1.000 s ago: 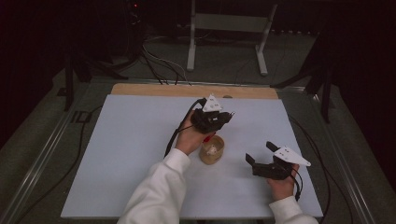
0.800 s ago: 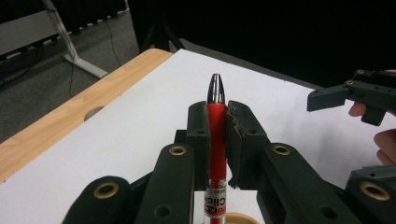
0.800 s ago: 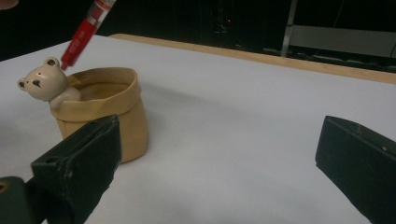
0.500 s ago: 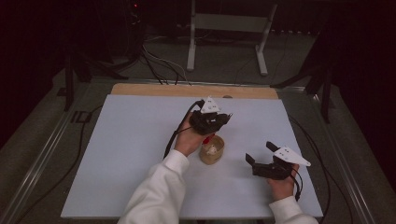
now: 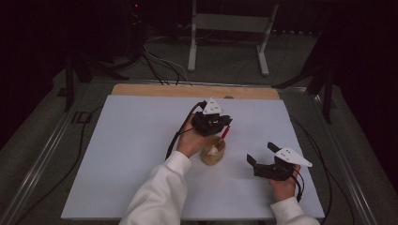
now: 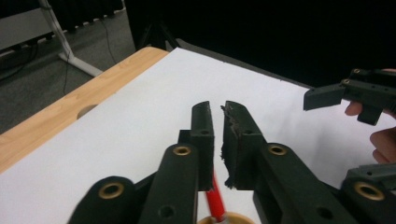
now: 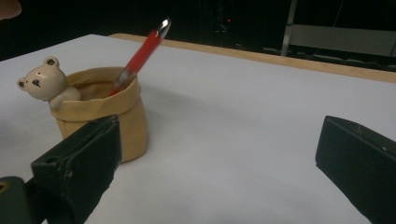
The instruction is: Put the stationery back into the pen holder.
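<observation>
One red pen (image 7: 138, 59) leans in the bear pot (image 7: 106, 114) mid-surface, directly below the closed, empty left tool (image 5: 224, 125); the right tool (image 5: 261, 153) waits open, further right.

Dim room: grey floor (image 5: 225, 61), white table (image 5: 131, 140), metal stand (image 5: 230, 28) behind.

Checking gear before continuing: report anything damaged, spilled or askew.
The left gripper has a chipped, ragged black pad on its right-hand jaw. The red pen leans in the tan bear-trimmed ceramic pot, which stands upright. Nothing is spilled.
</observation>
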Tool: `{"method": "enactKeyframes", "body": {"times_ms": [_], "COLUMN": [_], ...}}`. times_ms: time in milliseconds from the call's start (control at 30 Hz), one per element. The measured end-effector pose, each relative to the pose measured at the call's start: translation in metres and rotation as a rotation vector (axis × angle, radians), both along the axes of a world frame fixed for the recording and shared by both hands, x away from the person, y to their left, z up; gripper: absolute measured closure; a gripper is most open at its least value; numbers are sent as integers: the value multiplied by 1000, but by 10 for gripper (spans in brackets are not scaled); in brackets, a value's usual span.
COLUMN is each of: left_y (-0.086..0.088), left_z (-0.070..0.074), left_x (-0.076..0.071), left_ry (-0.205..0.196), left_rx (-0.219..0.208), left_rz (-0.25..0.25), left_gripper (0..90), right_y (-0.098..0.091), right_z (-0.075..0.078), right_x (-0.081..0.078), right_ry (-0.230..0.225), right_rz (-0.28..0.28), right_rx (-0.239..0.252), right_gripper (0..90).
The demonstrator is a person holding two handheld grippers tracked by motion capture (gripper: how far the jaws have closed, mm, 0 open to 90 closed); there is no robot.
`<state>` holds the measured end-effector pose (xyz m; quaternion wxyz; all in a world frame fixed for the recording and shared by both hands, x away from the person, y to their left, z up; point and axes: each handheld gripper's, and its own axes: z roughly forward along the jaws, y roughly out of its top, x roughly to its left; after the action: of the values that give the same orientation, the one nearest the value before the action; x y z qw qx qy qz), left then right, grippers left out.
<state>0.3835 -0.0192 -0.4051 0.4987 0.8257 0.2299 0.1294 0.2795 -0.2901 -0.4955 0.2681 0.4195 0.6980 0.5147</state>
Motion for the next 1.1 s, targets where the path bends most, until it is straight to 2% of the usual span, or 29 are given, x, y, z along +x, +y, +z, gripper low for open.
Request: {"method": "enactKeyframes", "body": {"times_ms": [33, 233, 300, 367, 400, 500, 633, 667, 733, 800, 867, 900, 933, 1067, 1100], "left_y": [0, 4, 8, 13, 20, 27, 46, 52, 63, 76, 88, 94, 101, 127, 127], "left_z": [-3, -7, -7, -7, -6, -5, -3, -2, 0, 1, 3, 3, 3, 1, 1], "left_x": [0, -1, -1, -1, -2, -2, -4, -5, -6, -8, -11, -13, -14, -23, -23], "left_ry": [2, 13, 7, 7, 6, 10, 1, -1, -6, -13, -15, -20, -18, -35, -35], "left_rx": [13, 7, 11, -4, -11, -15, -24, -27, -32, -42, -41, -33, -35, -44, -44], "left_rz": [-1, 4, 19, 31, 62, 90, 175, 202, 244, 285, 324, 328, 338, 365, 365], "left_gripper": [845, 808, 737, 635, 581, 448, 272, 272, 164, 152, 94, 85, 21, 9, 8], "right_y": [0, 0, 0, 0, 0, 0, 0, 0, 0, 0, 1, 1, 1, 1, 1], "right_z": [0, 0, 0, 0, 0, 0, 0, 0, 0, 0, 0, 0, 0, 0, 0], "right_x": [0, 0, 0, 0, 0, 0, 0, 0, 0, -1, -1, -1, -1, -1, -1], "right_ry": [-1, -1, 0, 0, 0, 1, 5, 5, 5, 5, 5, 5, 4, 4, 4], "right_rz": [0, 0, 0, 0, 0, 1, 2, 2, 2, 2, 2, 2, 4, 6, 6], "right_rx": [0, 2, 1, 2, 2, 2, 0, 0, 0, 1, 2, 1, 1, 2, 2], "right_gripper": [10, 10, 10, 10, 10, 10, 10, 10, 10, 10, 10, 10, 10, 10, 10]}}
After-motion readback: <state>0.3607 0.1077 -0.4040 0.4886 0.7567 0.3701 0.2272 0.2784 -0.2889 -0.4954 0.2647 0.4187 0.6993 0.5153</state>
